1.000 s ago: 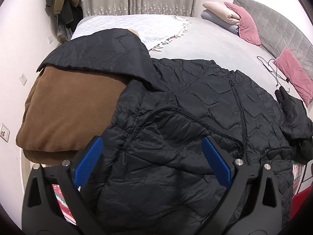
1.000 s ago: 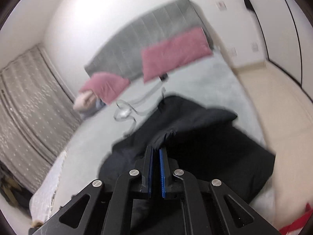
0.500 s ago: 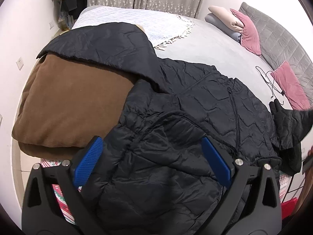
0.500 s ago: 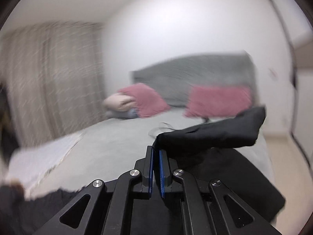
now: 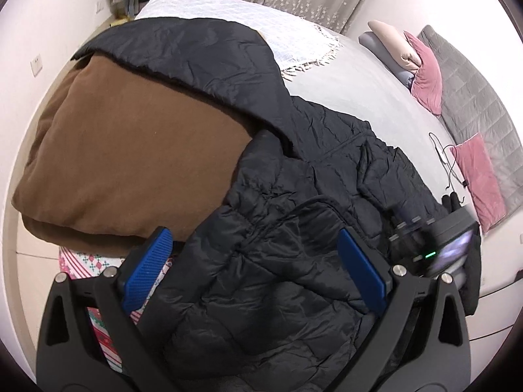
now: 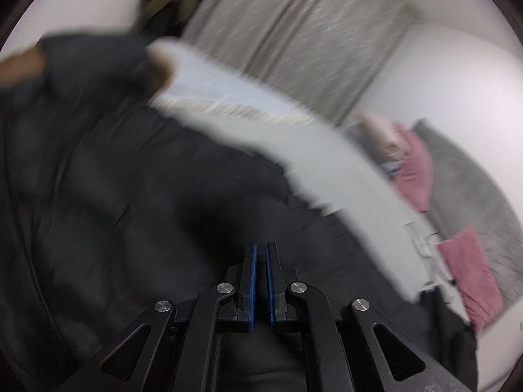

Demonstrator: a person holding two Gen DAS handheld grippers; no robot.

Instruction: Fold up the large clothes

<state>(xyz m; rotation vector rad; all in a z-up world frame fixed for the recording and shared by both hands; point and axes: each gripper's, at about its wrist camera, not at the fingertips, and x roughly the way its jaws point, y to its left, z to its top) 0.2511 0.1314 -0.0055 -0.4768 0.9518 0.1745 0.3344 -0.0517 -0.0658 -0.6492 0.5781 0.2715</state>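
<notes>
Grey bedding (image 5: 353,98) fills the upper right, with a black quilted jacket (image 5: 281,261) spread across the frame's centre and bottom. Left gripper (image 5: 258,271) hangs over it, jaws wide apart and empty. Right gripper (image 6: 260,281), pressed together, seems to pinch jacket fabric, though blur hides this.

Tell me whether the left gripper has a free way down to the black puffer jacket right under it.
Probably yes. The left gripper hangs with its jaws wide open right over the black puffer jacket, and nothing lies between them. The right gripper is off to one side.
</notes>
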